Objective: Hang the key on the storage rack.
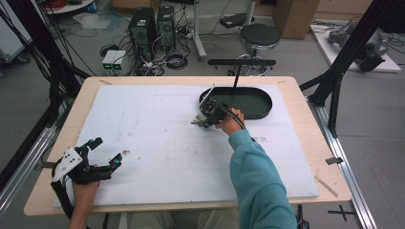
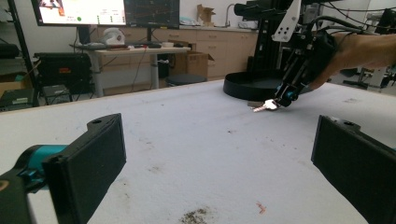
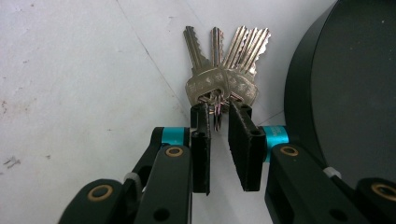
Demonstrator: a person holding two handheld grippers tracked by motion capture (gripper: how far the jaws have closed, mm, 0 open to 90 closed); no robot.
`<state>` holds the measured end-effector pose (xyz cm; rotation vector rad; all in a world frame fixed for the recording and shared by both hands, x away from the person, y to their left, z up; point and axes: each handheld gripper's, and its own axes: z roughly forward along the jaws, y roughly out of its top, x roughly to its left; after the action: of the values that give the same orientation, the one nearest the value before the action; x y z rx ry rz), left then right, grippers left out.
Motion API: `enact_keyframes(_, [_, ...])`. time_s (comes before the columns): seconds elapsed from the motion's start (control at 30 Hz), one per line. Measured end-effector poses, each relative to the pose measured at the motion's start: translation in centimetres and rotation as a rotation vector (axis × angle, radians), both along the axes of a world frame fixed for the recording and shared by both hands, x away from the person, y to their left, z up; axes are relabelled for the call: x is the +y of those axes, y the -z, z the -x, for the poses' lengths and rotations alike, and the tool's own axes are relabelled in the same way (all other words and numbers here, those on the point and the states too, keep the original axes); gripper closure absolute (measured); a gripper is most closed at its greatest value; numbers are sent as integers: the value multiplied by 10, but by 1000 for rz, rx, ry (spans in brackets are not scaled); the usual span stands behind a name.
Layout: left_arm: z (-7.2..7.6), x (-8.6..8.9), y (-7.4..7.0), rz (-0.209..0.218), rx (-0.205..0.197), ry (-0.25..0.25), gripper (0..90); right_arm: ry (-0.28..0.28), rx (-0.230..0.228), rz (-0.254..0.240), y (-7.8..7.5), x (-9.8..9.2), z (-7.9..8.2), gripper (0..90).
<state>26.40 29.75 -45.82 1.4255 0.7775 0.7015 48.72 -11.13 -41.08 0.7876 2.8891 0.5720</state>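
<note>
- Right gripper (image 1: pixel 203 120) was at the table's far middle, beside the black oval tray (image 1: pixel 258 102), held by a hand in a teal sleeve (image 1: pixel 258 181).
- In the right gripper view its jaws were nearly together, pinched on the ring end of a bunch of keys (image 3: pixel 223 70); a narrow gap showed between the pads.
- Keys lay fanned flat on the white board (image 1: pixel 157 143), blades pointing away from the gripper, just beside the tray wall (image 3: pixel 299 84), not inside it.
- Left gripper (image 1: pixel 106 152) was at the near left corner of the board, jaws wide apart, nothing between them.
- Left gripper view showed the right gripper (image 2: pixel 282 95) tilted down onto the keys (image 2: pixel 264 106), well apart from the left one.
</note>
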Motion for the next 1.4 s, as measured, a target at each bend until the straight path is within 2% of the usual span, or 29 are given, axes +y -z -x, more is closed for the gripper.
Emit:
enact_keyframes(0.23, [0,0,0,0,1,-2,35,-8,-18,0,-1,0,0,822])
enact_keyframes(0.4, [0,0,0,-2,1,-2,35,1,-12,1,-2,0,1,866])
enact_keyframes(0.53, [0,0,0,-1,2,-2,35,-1,-22,6,-2,0,0,873])
enact_keyframes(0.57, [0,0,0,-2,1,-2,35,10,-11,10,-2,1,1,876])
enact_keyframes(0.73, [0,0,0,-2,2,-2,35,-2,-45,26,-3,2,2,887])
enact_keyframes(0.87, [0,0,0,-2,3,-3,35,6,-41,18,-4,1,2,888])
enact_keyframes(1.0, [0,0,0,-2,2,-2,35,3,-46,1,-7,1,2,889])
enact_keyframes(1.13, [0,0,0,-2,3,-2,35,3,-61,-44,-14,-2,5,889])
enact_keyframes(1.23, [0,0,0,-3,2,-3,35,3,-70,-59,-19,-4,6,890])
enact_keyframes(1.4, [0,0,0,-2,2,-2,35,16,-96,-146,-39,-13,10,890])
